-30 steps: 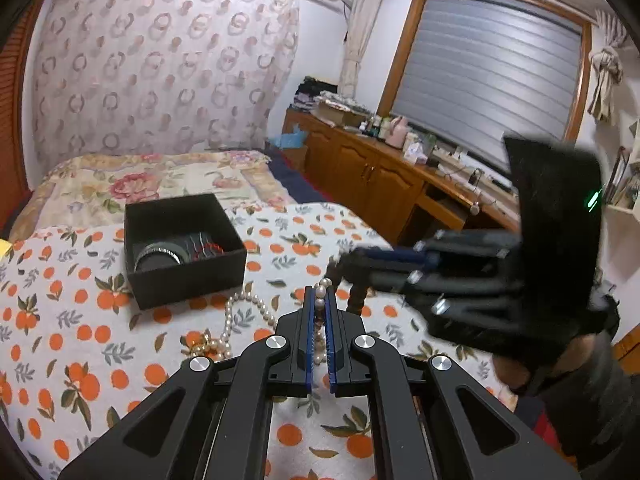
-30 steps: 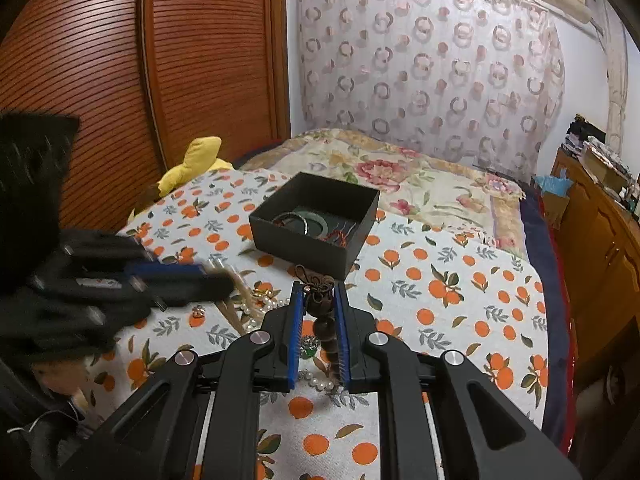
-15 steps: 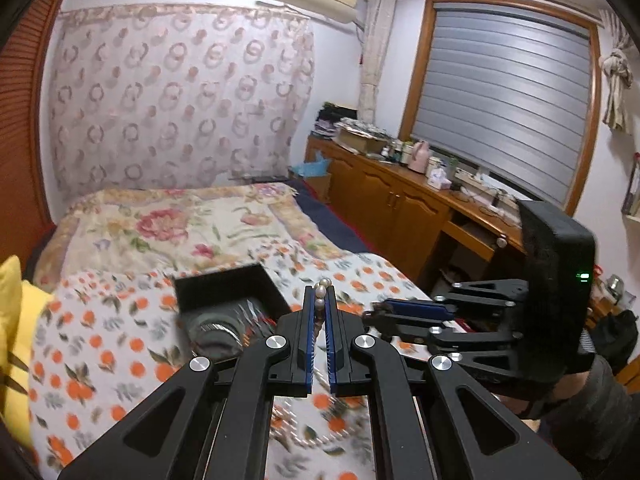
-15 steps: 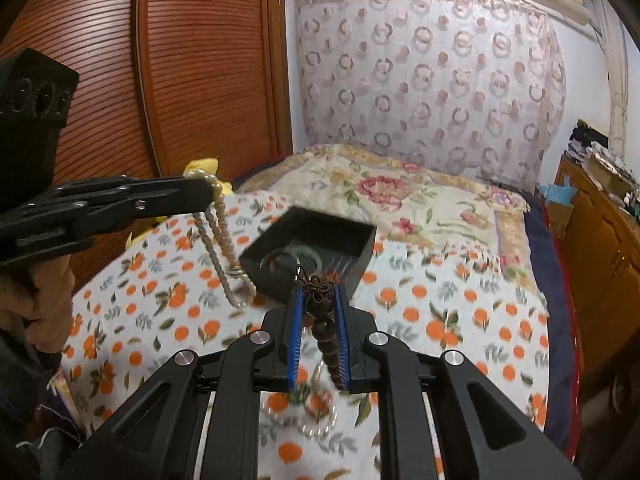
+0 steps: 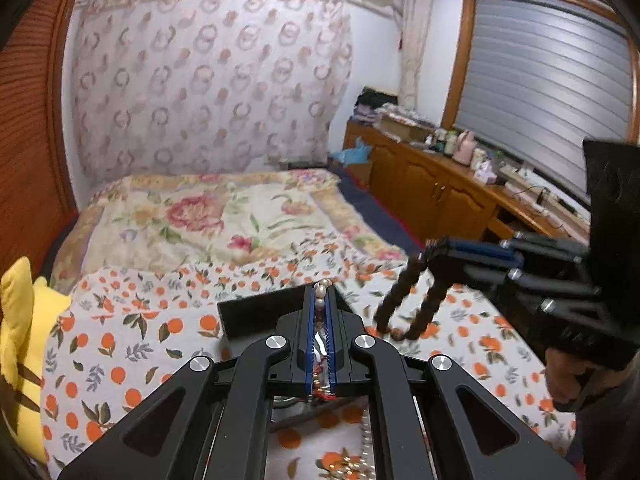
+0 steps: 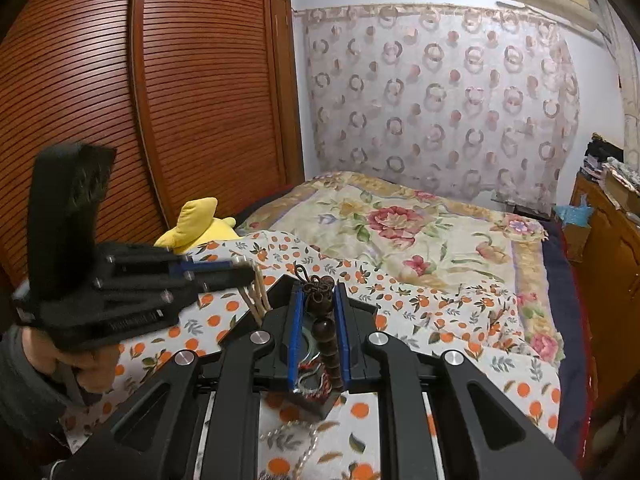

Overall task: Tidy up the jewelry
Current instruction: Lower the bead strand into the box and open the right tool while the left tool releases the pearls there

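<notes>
My left gripper is shut on a white pearl necklace, held up above the bed; its strands hang blurred in the right wrist view. My right gripper is shut on a dark wooden bead bracelet with a knot on top; it dangles from the right gripper in the left wrist view. The black jewelry box sits on the orange-print cloth, mostly hidden behind both grippers. A bangle inside shows between my right fingers.
A chain lies on the orange-print cloth in front of the box. A yellow plush sits at the bed's left edge by the wooden wardrobe. A wooden cabinet runs along the right.
Both grippers have lifted their jewelry off the cloth and moved forward, above and close to the black box. The pearl necklace now hangs free from the left gripper.
</notes>
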Demonstrator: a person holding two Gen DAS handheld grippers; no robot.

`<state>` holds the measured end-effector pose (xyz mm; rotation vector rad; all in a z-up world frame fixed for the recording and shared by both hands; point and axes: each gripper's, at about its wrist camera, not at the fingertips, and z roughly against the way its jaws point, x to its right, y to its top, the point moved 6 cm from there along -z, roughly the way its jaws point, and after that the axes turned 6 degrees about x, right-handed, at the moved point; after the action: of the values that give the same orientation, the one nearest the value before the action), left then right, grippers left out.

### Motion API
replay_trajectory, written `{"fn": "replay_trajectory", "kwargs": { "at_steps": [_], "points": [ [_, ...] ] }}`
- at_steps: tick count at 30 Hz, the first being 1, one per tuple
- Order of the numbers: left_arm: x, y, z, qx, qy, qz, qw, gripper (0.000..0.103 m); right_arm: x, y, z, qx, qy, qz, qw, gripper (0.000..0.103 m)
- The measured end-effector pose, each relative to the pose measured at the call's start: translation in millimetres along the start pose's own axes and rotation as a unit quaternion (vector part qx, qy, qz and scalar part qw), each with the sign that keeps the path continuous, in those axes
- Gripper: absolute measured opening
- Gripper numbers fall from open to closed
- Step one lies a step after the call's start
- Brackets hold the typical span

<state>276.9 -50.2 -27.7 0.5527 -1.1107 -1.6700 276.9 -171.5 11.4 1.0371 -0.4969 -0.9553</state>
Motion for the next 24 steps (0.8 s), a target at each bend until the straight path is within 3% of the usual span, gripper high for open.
{"fn": "replay_trajectory", "kwargs": {
  "at_steps": [10, 15, 22, 24],
  "points": [
    [-24.1, -28.7, -39.7, -0.045, 0.027, 0.014, 0.9985, 0.004, 12.6, 0.5, -49.2, -0.02, 0.016, -0.018, 0.999, 0.017],
    [-26.6, -30.2, -38.0, -0.047, 0.03, 0.017, 0.9983, 0.005, 16.3, -11.2, -74.4, -0.044, 0.019, -0.026, 0.999, 0.017],
    [-27.8, -33.7, -21.3, -0.042, 0.034, 0.018, 0.9984, 0.013, 14.4, -24.9, -85.7, -0.061, 0.008, -0.027, 0.998, 0.018],
    [-27.8, -37.2, -13.8, -0.042, 0.037, 0.016, 0.9983, 0.016, 14.5, -25.2, -83.6, -0.06, 0.003, -0.029, 0.998, 0.033]
  ]
}}
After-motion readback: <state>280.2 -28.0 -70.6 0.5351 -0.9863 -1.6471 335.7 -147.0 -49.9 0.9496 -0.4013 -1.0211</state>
